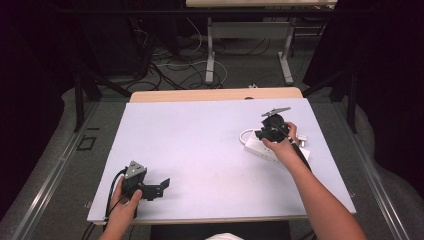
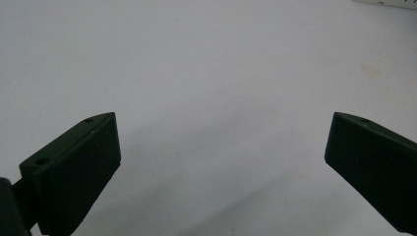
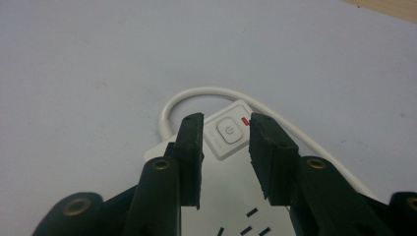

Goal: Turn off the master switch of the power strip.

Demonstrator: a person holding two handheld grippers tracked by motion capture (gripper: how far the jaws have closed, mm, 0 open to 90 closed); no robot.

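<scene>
One white power strip (image 1: 274, 146) lies on the table (image 1: 200, 140), its one cord (image 3: 196, 93) looping beside it; the right gripper (image 3: 225, 129) hovers above its switch (image 3: 229, 131), jaws narrowly parted, gripping nothing; the left gripper (image 1: 162, 185), well apart from the strip, has jaws spread wide.

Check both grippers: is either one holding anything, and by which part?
Nothing is held. The left gripper is wide open over bare table; the right gripper hovers open above the power strip switch end.

Overhead light falls evenly on the table (image 1: 200, 145); surroundings at 9 and 3 o'clock lie in deep darkness. The high view is soft and low in detail. Soft shadows spread beneath the left gripper (image 2: 221, 162) toward 6 o'clock.
</scene>
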